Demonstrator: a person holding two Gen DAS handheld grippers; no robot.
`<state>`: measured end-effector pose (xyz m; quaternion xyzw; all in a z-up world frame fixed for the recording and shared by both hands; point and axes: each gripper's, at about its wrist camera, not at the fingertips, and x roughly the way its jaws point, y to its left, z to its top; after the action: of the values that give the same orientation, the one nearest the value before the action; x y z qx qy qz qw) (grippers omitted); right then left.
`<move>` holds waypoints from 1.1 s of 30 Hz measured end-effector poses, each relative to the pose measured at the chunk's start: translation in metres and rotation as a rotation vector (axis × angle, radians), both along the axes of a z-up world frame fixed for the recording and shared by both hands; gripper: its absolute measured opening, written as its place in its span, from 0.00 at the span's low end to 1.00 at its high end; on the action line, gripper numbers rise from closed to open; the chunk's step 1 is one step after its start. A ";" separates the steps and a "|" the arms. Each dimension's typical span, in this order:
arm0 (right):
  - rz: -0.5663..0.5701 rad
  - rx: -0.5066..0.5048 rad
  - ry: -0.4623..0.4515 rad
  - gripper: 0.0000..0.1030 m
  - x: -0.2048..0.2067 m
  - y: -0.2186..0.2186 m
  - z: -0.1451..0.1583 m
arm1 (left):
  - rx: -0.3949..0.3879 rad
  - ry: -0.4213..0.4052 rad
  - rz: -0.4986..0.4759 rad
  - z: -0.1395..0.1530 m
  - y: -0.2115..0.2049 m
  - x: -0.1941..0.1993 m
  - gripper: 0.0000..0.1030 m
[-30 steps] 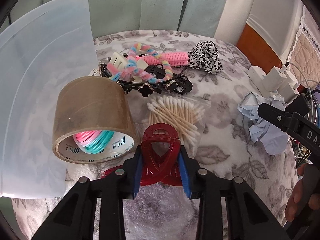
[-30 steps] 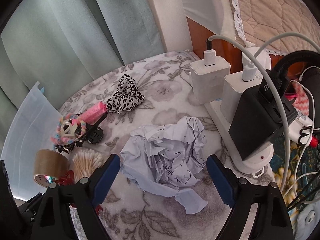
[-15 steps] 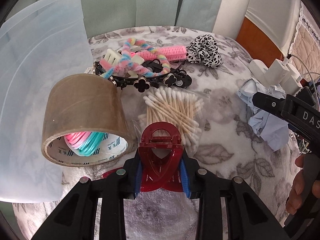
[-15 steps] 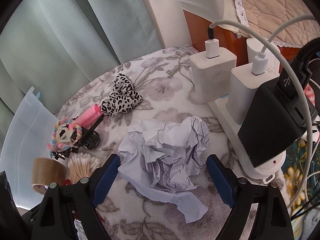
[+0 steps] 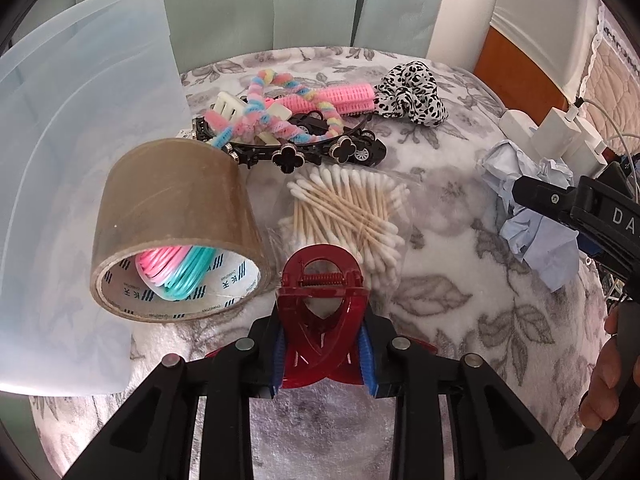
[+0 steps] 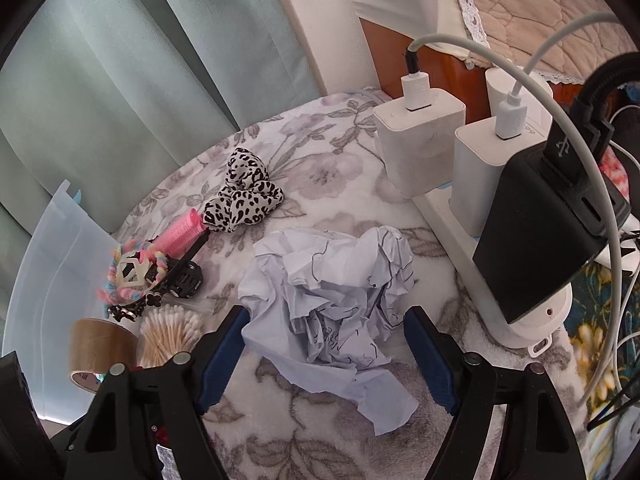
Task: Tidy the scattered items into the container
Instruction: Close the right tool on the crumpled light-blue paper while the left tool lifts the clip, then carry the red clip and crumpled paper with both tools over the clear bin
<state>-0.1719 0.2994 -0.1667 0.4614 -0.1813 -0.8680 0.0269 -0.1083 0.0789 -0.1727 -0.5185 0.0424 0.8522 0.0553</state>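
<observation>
Floral grey-and-white fleece (image 5: 460,312) covers the surface in the left wrist view, with pale green curtains behind. Nearest the camera, the left gripper (image 5: 323,350) is clamped on a glossy dark-red hair claw clip (image 5: 322,300), its blue pads pressing the clip's sides. Just left lies a brown tape roll (image 5: 176,216) on its side, pink and teal bands inside its core. Beyond the clip sits a bag of cotton swabs (image 5: 344,208). A translucent plastic container (image 5: 80,120) stands at the far left; what it holds cannot be told.

From the right wrist view, the right gripper (image 6: 326,350) is closing, its fingers either side of a crumpled pale-blue paper (image 6: 332,292), not pressing it.
</observation>
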 end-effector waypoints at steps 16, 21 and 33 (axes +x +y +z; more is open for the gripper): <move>-0.005 -0.040 -0.002 0.55 0.036 -0.001 0.018 | -0.006 -0.025 -0.010 0.017 -0.005 0.040 0.30; -0.018 -0.053 0.003 0.54 0.055 -0.002 0.026 | -0.005 -0.016 -0.013 0.024 -0.005 0.051 0.30; 0.000 -0.047 0.071 0.53 0.090 -0.015 0.066 | 0.030 0.063 -0.013 0.058 -0.015 0.076 0.30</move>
<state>-0.0815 0.2840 -0.1005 0.4294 -0.2006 -0.8794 0.0439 -0.0319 0.0642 -0.1145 -0.4903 0.0349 0.8683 0.0671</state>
